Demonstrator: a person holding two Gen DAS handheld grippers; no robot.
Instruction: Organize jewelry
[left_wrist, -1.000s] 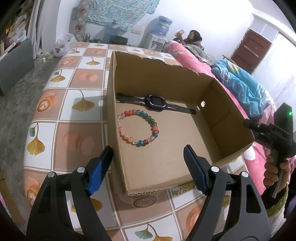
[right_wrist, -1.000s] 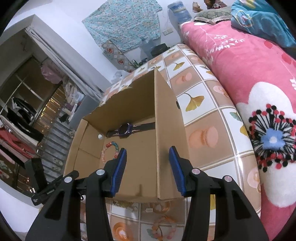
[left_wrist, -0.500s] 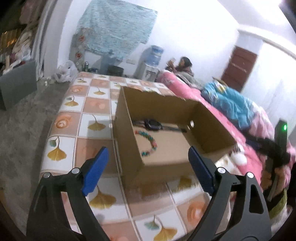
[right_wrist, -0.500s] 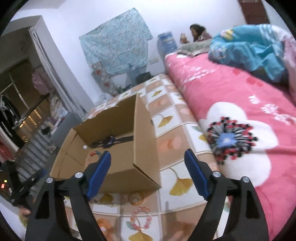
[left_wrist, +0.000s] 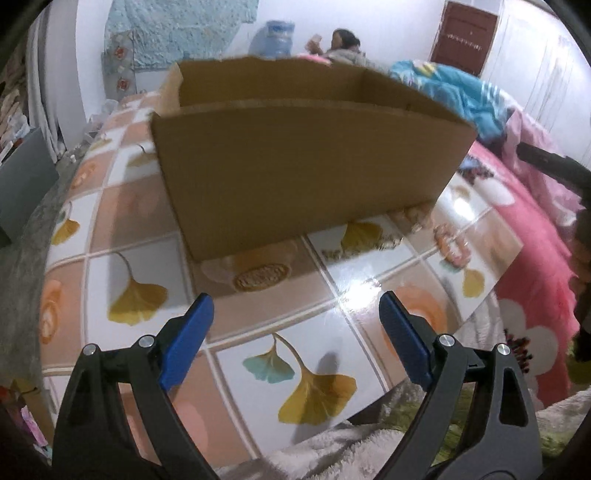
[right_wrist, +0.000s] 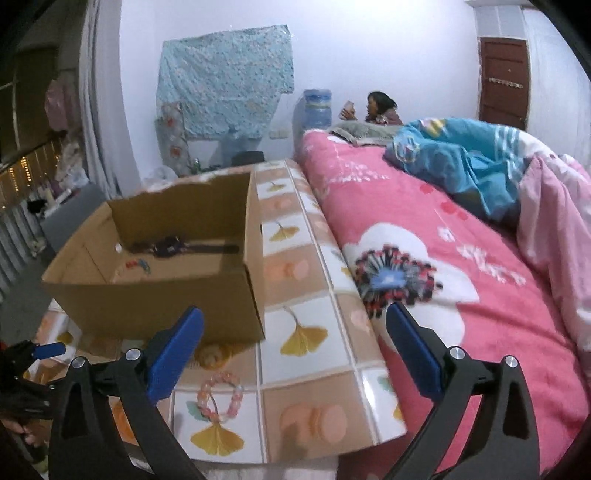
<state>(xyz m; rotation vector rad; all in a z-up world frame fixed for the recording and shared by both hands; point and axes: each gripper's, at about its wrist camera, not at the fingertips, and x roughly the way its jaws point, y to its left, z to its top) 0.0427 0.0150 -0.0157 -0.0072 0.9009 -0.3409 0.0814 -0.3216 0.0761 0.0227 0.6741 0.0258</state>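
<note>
An open cardboard box (left_wrist: 306, 166) (right_wrist: 159, 295) stands on the tiled table (left_wrist: 129, 288). Inside it lie a dark watch (right_wrist: 173, 246) and a colourful bead bracelet (right_wrist: 138, 264); the left wrist view shows only the box's outer wall. A pink bead bracelet (right_wrist: 219, 397) (left_wrist: 452, 245) lies on the table in front of the box. A round golden piece (left_wrist: 262, 277) sits at the box's foot. My left gripper (left_wrist: 295, 299) hovers before the box, jaws opening, nothing between them. My right gripper (right_wrist: 295, 311) hangs over the table's corner, jaws opening and bare.
A bed with a pink flowered blanket (right_wrist: 443, 258) and a blue quilt (right_wrist: 461, 158) borders the table's right side. A person (right_wrist: 380, 107) sits at the bed's far end by a water bottle (right_wrist: 317, 107). The table's near edge lies just below both grippers.
Both grippers have drawn back from the box and their jaws have widened. The right one no longer straddles the box wall. The left view has sunk, so the box's inside is hidden.
</note>
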